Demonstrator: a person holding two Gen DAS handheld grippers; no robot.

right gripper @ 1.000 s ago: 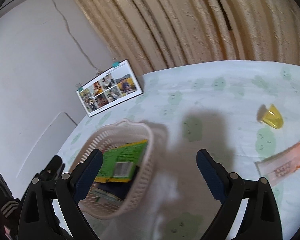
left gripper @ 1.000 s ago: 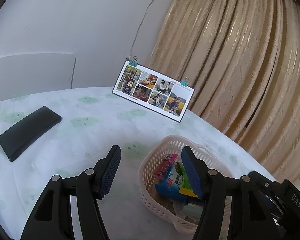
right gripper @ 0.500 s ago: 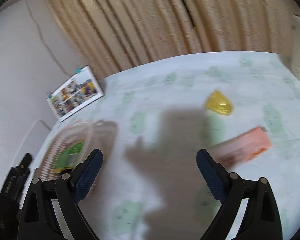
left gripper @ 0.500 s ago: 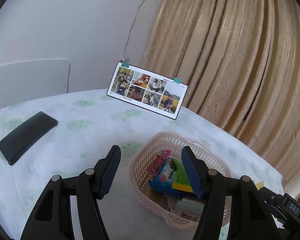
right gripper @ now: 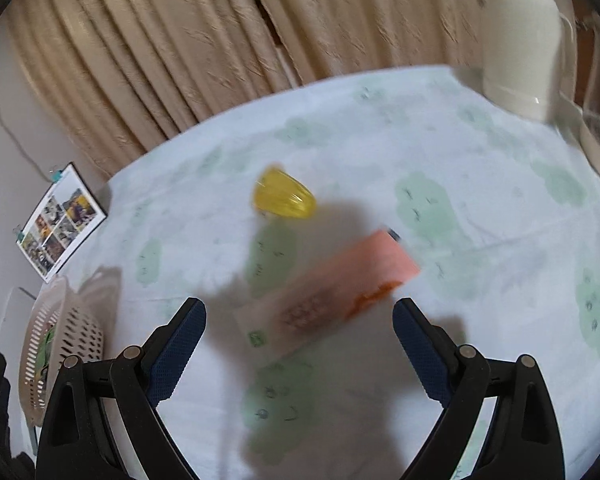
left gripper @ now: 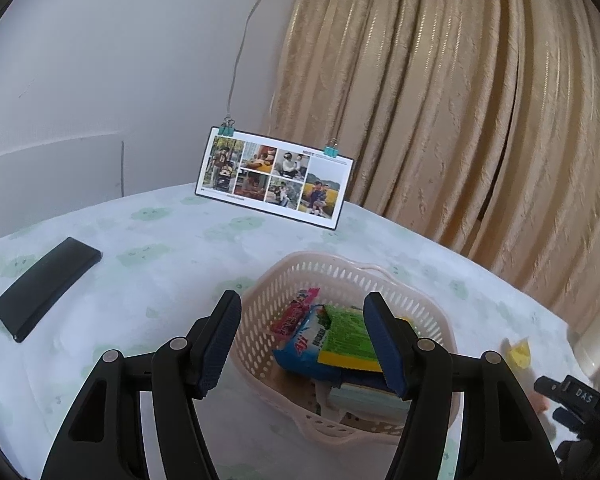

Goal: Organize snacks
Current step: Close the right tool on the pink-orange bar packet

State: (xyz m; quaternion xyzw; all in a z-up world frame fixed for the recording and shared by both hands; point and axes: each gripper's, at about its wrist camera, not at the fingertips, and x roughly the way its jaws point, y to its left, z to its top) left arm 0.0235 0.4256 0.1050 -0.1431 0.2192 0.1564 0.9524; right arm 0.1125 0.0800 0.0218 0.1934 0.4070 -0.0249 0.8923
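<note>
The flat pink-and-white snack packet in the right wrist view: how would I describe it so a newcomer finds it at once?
Start at the round table with the white, green-patterned cloth. In front of the open right gripper lies the flat pink-and-white snack packet, outside the beige slotted plastic basket. Its nearest neighbour, the small translucent yellow cup lying just beyond it, is rounded, while the packet is long, flat and rectangular.

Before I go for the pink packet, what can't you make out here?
- Pink snack packet, right wrist view: printing lost to motion blur.
- Basket bottom, left wrist view: lower snacks covered by the green packet.
- Yellow piece, left wrist view: too small to identify.
</note>
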